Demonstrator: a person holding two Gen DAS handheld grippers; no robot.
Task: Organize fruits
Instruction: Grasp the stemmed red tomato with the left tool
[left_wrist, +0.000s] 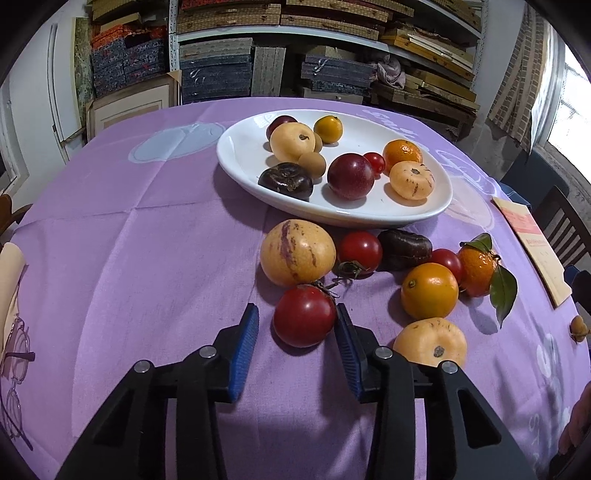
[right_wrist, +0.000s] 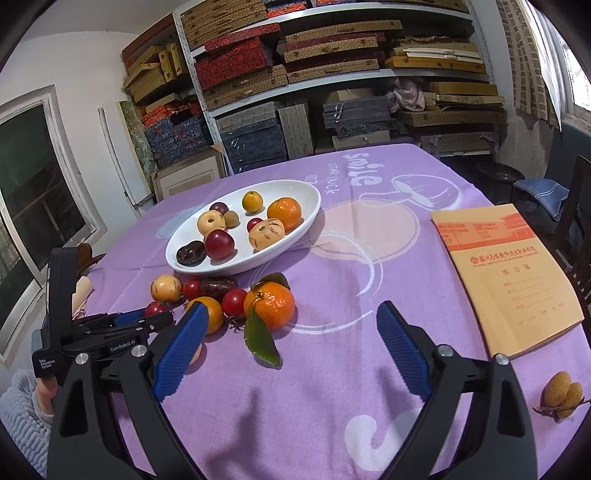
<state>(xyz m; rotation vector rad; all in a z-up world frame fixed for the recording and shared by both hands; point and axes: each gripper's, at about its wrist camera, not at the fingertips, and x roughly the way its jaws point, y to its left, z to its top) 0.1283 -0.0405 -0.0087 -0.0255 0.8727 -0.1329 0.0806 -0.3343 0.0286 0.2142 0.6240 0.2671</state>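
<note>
1. my left claw (left_wrist: 297, 325) brackets a red tomato (left_wrist: 304, 315); one pad touches it, the other stands clear, not yet clenched.
2. my right claw (right_wrist: 291, 325) gapes, released, over bare purple cloth (right_wrist: 332, 369).
3. only the right view shows loquats (right_wrist: 561, 394) and a notebook (right_wrist: 506, 273) to its right.
4. beyond both, the white dish (left_wrist: 240, 155) holds fruit.

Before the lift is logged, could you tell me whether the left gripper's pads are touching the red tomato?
Cannot tell. In the left wrist view the tomato meets the right-hand pad of the left gripper; bare cloth shows beside the other.
</note>
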